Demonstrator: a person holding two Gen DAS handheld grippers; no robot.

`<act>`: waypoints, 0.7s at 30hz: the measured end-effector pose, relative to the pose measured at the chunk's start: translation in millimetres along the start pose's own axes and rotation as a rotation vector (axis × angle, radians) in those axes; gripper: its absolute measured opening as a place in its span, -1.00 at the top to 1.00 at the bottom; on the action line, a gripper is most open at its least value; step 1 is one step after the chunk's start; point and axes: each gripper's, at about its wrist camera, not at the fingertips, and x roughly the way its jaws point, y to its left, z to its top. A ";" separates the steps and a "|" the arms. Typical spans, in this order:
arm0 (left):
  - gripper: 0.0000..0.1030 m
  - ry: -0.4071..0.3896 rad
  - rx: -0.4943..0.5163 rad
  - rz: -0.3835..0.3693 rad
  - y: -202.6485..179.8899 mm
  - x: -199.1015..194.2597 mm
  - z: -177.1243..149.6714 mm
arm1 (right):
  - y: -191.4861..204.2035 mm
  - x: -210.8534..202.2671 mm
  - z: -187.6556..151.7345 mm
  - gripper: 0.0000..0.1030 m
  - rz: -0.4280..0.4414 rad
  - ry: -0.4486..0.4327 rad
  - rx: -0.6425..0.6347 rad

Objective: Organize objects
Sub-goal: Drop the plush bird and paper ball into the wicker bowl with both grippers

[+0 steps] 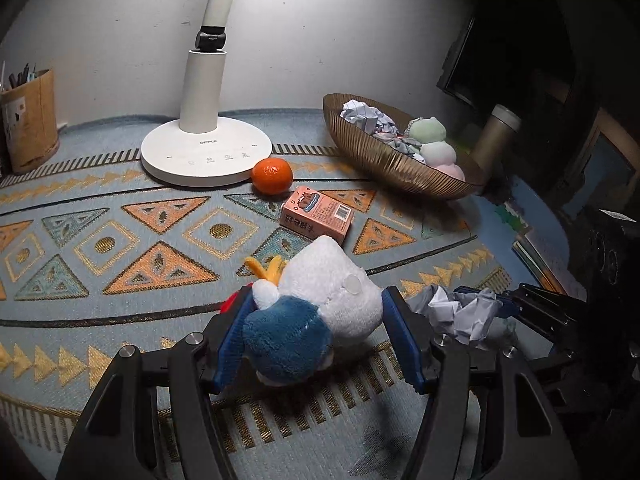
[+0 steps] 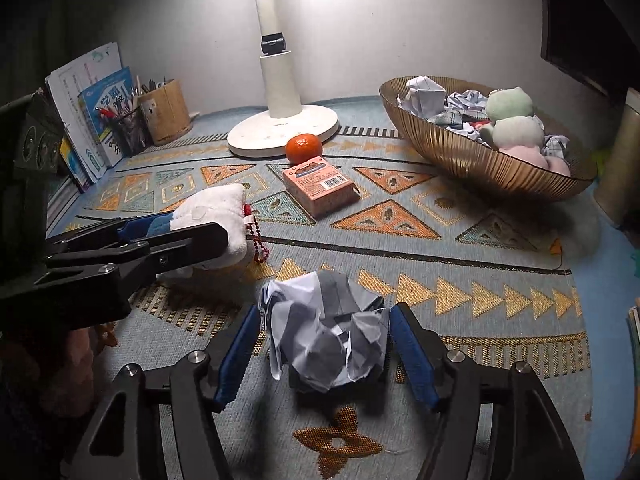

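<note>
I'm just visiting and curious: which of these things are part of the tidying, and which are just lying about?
Part of the job:
left gripper around the plush toy
right gripper around the crumpled paper
gold bowl, already holding paper and plush toys
orange
pink carton

Probably just there:
desk lamp
pen holder
books

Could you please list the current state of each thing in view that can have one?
Left gripper: jaws around the white and blue plush toy, touching it.
Right gripper: jaws around the crumpled grey-white paper ball.
White desk lamp: on.
Ribbed gold bowl: holding crumpled papers and plush toys.
Pink carton box: lying flat, closed.
Orange tangerine: unpeeled, against the lamp base.
</note>
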 end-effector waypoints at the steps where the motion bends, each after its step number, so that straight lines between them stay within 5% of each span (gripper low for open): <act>1: -0.19 0.001 0.008 0.002 -1.1 0.1 -0.3 | -1.9 0.2 -0.3 -0.29 0.012 0.008 0.009; 6: -0.19 0.008 0.009 0.002 0.0 1.2 -0.4 | -13.4 -3.1 -2.3 -0.25 0.054 0.005 0.076; 8: -0.19 0.006 0.003 0.002 1.3 0.3 -0.7 | -14.1 -7.2 -1.8 0.06 0.060 -0.021 0.080; 13: -0.19 0.001 -0.026 -0.063 2.9 -3.4 5.2 | -20.7 -22.3 -0.3 0.20 0.067 -0.066 0.111; 15: -0.19 0.029 -0.055 -0.107 -1.2 -0.8 21.1 | -34.7 -41.9 8.1 0.21 0.070 -0.113 0.137; 18: -0.19 -0.018 0.052 -0.067 -30.0 -0.4 60.0 | -64.7 -82.7 35.5 0.21 -0.018 -0.231 0.153; 21: -0.22 -0.038 0.098 -0.116 -59.6 18.3 103.0 | -101.4 -110.2 70.3 0.21 -0.082 -0.326 0.206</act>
